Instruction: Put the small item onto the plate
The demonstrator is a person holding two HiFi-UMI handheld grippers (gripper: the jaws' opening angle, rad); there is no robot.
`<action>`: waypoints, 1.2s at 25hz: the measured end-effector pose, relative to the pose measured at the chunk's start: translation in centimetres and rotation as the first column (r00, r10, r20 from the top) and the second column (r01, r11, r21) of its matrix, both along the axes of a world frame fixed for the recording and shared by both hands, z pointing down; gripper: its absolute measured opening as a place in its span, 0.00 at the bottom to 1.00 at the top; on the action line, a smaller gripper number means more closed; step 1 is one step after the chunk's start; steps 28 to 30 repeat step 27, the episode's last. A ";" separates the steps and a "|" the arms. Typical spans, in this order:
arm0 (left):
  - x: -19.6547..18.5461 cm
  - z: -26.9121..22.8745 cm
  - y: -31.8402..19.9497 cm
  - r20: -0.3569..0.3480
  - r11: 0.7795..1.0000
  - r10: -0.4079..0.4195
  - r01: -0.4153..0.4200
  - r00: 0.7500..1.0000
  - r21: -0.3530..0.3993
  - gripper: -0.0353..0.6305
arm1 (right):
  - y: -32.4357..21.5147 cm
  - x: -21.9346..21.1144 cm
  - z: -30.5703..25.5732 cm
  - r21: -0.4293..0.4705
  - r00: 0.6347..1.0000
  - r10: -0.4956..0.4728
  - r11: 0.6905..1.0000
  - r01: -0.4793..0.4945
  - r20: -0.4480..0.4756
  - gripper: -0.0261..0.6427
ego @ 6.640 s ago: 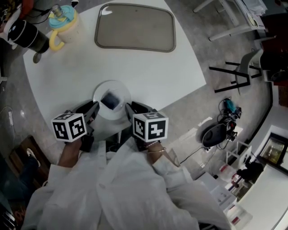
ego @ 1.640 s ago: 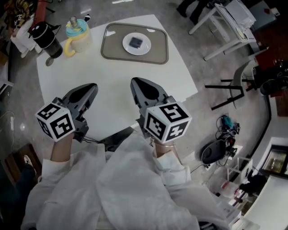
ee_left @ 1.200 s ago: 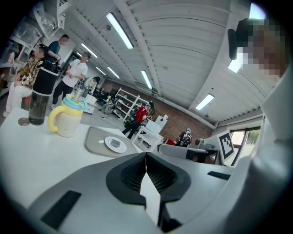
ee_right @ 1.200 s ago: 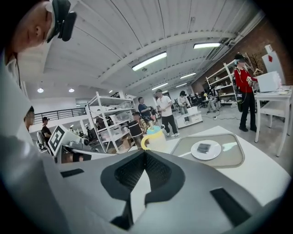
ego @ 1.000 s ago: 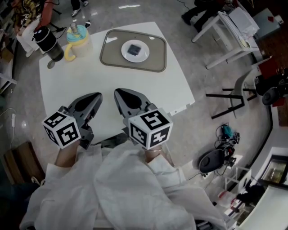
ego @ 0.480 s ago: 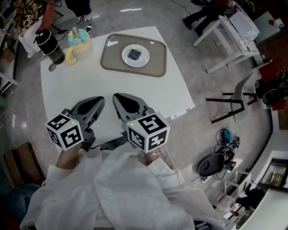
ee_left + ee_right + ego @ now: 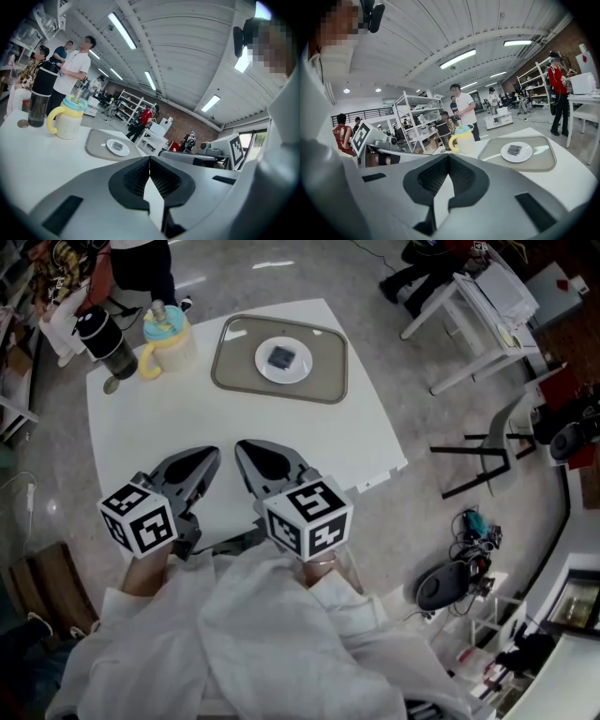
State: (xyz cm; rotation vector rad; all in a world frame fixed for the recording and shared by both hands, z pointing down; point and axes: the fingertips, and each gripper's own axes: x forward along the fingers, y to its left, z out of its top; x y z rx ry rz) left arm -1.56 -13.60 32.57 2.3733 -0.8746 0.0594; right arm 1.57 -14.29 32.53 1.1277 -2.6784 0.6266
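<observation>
On the tray (image 7: 234,376) across the table (image 7: 319,432), the small item (image 7: 281,356) is lying flat on the plate (image 7: 262,363) (probably light and stiff, best pinched by its edges); the left gripper (image 7: 207,455) and right gripper (image 7: 243,447) are hovering closed, holding nothing.

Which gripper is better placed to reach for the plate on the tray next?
Right, marginally. The right gripper sits slightly nearer the plate on the tray, which lies toward that side; the left gripper lines up more with the mug. Both are shut and empty.
</observation>
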 end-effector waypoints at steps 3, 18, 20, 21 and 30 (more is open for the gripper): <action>-0.4 -0.1 -0.1 0.007 1.000 -0.008 0.008 1.000 0.003 0.07 | 0.0 -0.6 -0.2 0.008 1.000 -0.015 1.000 0.015 -0.007 0.06; -0.9 0.0 0.0 0.015 1.000 -0.012 0.012 1.000 0.003 0.07 | -0.2 -0.7 0.0 0.006 0.999 -0.005 1.000 0.005 -0.032 0.06; -1.1 0.1 0.0 0.015 1.000 -0.013 0.013 1.000 0.002 0.07 | -0.2 -0.8 0.1 0.005 0.999 -0.006 1.000 0.007 -0.034 0.06; -1.2 0.1 0.0 0.015 1.000 -0.014 0.014 1.000 0.001 0.07 | -0.2 -0.9 0.1 0.005 0.999 -0.007 1.000 0.008 -0.035 0.06; -1.5 0.1 0.1 0.018 1.000 -0.010 0.010 1.000 -0.002 0.07 | -0.2 -1.3 -0.1 0.007 0.999 -0.010 1.000 0.011 -0.038 0.06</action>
